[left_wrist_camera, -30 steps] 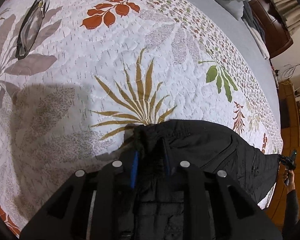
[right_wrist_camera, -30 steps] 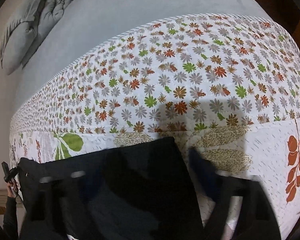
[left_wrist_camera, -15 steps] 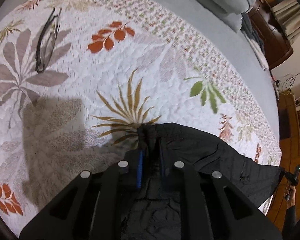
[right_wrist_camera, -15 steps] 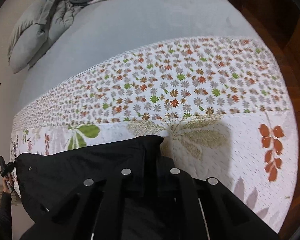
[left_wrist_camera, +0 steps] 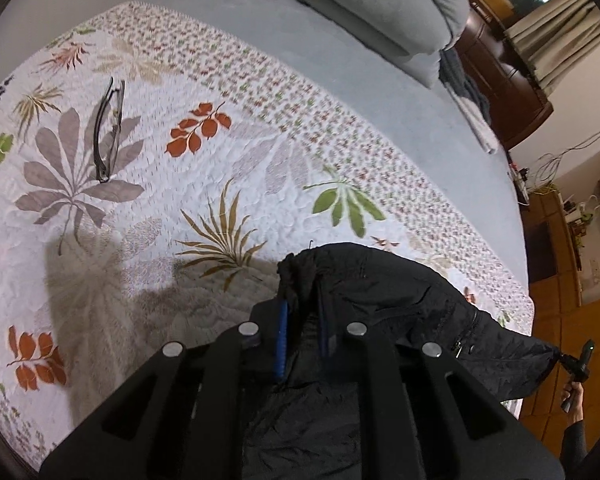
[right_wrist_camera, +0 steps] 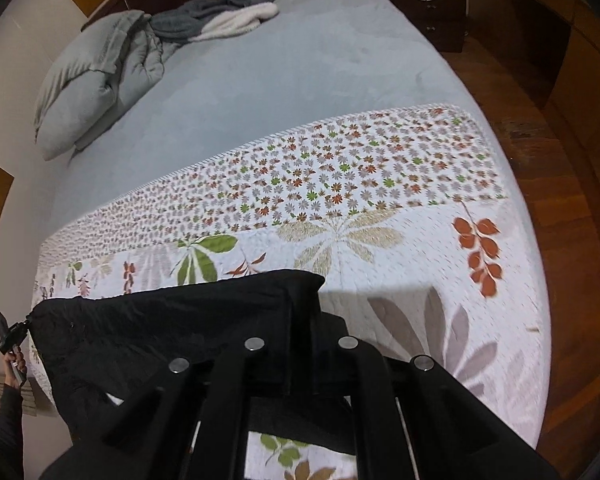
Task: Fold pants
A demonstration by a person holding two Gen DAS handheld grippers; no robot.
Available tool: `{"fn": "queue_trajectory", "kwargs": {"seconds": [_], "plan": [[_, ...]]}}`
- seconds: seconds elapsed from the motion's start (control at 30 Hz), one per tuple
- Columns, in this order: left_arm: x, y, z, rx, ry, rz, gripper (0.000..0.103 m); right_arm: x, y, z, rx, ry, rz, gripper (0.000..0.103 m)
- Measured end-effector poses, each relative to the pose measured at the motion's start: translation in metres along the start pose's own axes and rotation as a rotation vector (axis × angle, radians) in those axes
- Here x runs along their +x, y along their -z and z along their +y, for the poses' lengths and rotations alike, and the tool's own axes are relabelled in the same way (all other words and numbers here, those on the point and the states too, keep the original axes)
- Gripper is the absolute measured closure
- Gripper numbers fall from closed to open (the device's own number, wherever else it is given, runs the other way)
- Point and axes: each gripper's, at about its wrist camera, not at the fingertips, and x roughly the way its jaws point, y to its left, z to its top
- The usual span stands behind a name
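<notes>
I saw a floral quilt (left_wrist_camera: 228,152) spread over the near end of a bed with a pale blue sheet (right_wrist_camera: 300,80). A pair of glasses (left_wrist_camera: 108,132) lay folded on the quilt. A grey pillow (right_wrist_camera: 96,84) sat by the headboard, beside crumpled grey and white blankets (right_wrist_camera: 224,16).

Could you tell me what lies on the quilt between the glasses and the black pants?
Nothing: in the left wrist view, only bare floral quilt and a shadow lie between the glasses and the black pants.
</notes>
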Motion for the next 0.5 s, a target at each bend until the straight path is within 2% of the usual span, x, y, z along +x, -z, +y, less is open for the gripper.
{"fn": "queue_trajectory", "kwargs": {"seconds": [0.5], "plan": [[-0.071,0.028,-0.019,0.027,0.037,-0.045,0.093,-0.06,0.074,-0.021,0.061,-0.029,-0.063,0.097]]}}
